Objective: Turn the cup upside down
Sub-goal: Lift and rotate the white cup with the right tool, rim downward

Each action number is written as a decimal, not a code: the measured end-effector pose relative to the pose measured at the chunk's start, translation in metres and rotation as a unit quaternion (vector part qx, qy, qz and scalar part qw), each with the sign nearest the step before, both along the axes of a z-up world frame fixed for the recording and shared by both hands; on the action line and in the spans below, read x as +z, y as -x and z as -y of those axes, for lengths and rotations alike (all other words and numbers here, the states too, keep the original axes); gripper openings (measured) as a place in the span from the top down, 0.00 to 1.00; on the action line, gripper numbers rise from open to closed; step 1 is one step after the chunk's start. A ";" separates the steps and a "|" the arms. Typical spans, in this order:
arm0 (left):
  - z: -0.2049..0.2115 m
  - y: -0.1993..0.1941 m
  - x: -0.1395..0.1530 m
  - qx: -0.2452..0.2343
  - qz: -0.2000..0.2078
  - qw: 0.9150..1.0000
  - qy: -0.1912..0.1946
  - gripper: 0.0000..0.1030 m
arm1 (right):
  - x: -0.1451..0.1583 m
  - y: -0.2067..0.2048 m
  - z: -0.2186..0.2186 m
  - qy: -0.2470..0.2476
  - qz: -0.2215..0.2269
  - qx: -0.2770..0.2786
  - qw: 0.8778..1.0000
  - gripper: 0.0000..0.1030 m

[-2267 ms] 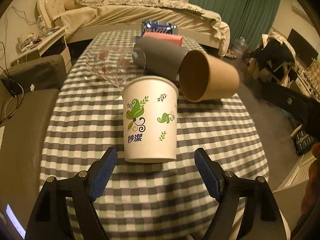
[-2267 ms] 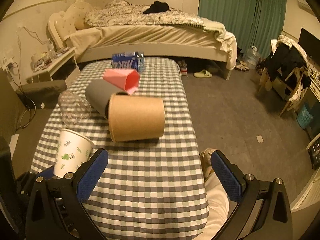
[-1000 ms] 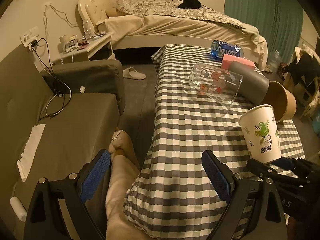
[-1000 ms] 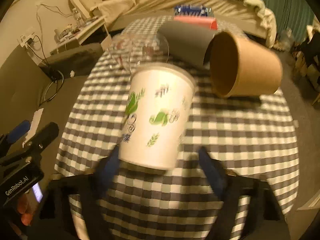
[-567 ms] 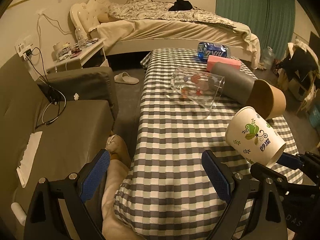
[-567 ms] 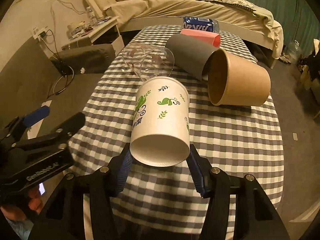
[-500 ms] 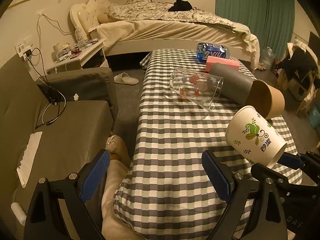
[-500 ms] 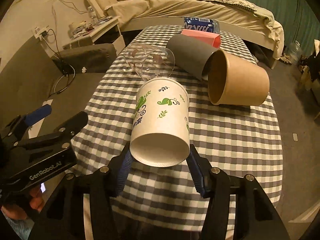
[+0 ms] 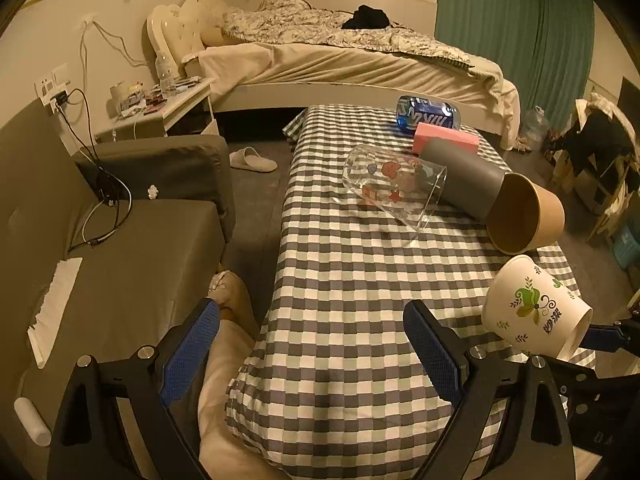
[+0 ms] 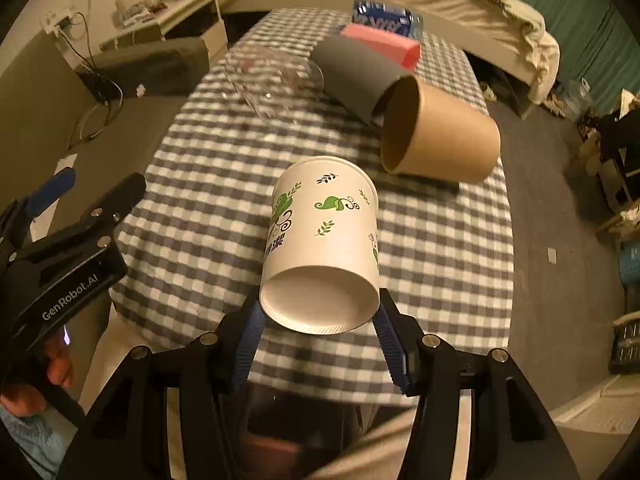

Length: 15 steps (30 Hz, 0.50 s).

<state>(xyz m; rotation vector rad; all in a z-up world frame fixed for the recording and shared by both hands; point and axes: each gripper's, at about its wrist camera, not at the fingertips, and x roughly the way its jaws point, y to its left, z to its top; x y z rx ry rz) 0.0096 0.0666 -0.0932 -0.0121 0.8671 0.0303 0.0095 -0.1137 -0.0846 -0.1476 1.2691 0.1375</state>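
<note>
Sofa far left, bed behind, checked counter centre. Left tool wide, holding nothing. Right tool clamps white cup, tilted above counter's near right. Glass, grey tube, brown cup lie behind; curtains far right.

Near half of checkered table lay bare, room to pass there, far half crowded by toppled glass, grey tube, brown paper cup, pink box, blue can, sofa close along left edge

A home bedroom: unmade bed, nightstand, slipper.
</note>
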 end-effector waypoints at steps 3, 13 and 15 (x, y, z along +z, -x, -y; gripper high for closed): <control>-0.003 -0.002 -0.002 0.003 -0.003 1.000 0.002 0.07 | -0.005 -0.007 0.002 0.004 -0.017 -0.006 1.000 0.48; -0.021 -0.009 -0.004 0.023 -0.005 1.000 0.013 0.07 | 0.011 -0.042 -0.002 0.003 -0.017 -0.003 1.000 0.48; -0.023 -0.010 -0.006 0.024 -0.008 1.000 0.017 0.07 | 0.010 -0.047 -0.005 0.005 -0.019 0.002 1.000 0.48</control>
